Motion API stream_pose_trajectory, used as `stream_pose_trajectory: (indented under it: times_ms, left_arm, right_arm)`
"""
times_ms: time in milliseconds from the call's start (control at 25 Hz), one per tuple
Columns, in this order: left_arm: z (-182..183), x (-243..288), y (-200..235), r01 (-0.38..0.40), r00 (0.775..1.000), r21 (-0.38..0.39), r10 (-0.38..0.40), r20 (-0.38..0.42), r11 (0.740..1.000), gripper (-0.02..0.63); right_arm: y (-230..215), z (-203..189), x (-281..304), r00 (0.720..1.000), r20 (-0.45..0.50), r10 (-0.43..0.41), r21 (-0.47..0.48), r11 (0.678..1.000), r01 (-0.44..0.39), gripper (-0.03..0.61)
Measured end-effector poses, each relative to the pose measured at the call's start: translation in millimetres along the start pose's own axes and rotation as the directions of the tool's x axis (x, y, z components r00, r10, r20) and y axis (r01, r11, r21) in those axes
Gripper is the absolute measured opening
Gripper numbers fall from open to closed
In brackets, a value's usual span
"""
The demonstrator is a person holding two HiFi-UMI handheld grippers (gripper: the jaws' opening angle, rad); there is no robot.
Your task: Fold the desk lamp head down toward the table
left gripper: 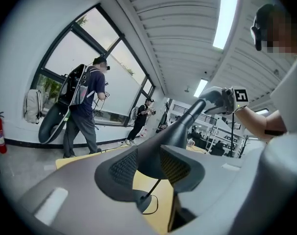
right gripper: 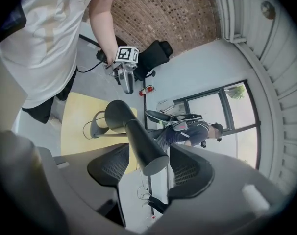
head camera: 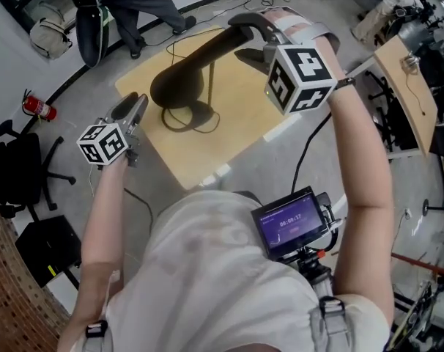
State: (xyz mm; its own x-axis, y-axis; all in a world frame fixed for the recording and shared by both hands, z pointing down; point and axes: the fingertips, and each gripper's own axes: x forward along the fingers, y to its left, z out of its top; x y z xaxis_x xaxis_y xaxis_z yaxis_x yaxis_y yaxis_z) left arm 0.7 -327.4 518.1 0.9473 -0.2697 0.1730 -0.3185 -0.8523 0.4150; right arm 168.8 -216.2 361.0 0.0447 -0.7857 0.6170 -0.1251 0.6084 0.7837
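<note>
Looking at yellow table (head camera: 237, 123) spread below and ahead of both claws, desk lamp (head camera: 179, 86) standing on it. Reading lamp head (head camera: 215, 50) as a long dark tube, raised well off the tabletop, its free end sitting between the jaws of right claw (head camera: 249, 41). Checked in right gripper view: jaws spread wide either side of the tube end, pads not pressing, nothing clamped. Placing left claw (head camera: 130, 107) off the table's left edge, well apart from the lamp, jaws also apart and empty; lamp only seen beyond them, not between. Judging this as pre-grasp on the head, fold not yet started. Next: close right jaws squarely on the tube near its end, then swing it down toward the table about the joint, slowly. Probably worth parking left claw on base (right gripper: 97, 125) to stop tipping. Expect slip risk on the smooth round tube.
</note>
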Motion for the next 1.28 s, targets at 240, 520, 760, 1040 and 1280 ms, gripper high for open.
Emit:
stream_pose_trajectory:
  times_ms: [240, 520, 760, 1040, 1280]
  left_arm:
    - [14.2, -6.9, -19.4, 0.017, 0.999, 0.082, -0.019, 0.026, 0.996, 0.107]
    - [18.8, -25.3, -44.9, 0.074, 0.996, 0.153, -0.081, 0.038, 0.985, 0.051]
    - [18.3, -42.9, -76.4, 0.144, 0.988, 0.197, -0.153, 0.034, 0.970, 0.043]
    - [3.2, -58.4, -93.7, 0.183, 0.982, 0.202, -0.189, 0.011, 0.962, 0.018]
    - [-11.6, -63.3, -113.8, 0.205, 0.978, 0.199, -0.210, 0.005, 0.958, 0.005]
  right_arm:
    - [-14.0, 0.4, -26.6, 0.984, 0.106, -0.142, 0.280, 0.954, 0.107, 0.200]
    - [8.0, -2.4, -45.6, 0.944, 0.122, -0.307, 0.552, 0.811, 0.193, 0.079]
    - [45.5, 5.1, -55.8, 0.913, 0.156, -0.377, 0.760, 0.636, 0.133, 0.039]
    - [98.5, 18.1, -52.1, 0.890, 0.191, -0.414, 0.926, 0.377, -0.023, 0.012]
    - [140.9, 25.5, -47.1, 0.887, 0.209, -0.412, 0.957, 0.272, -0.099, 0.011]
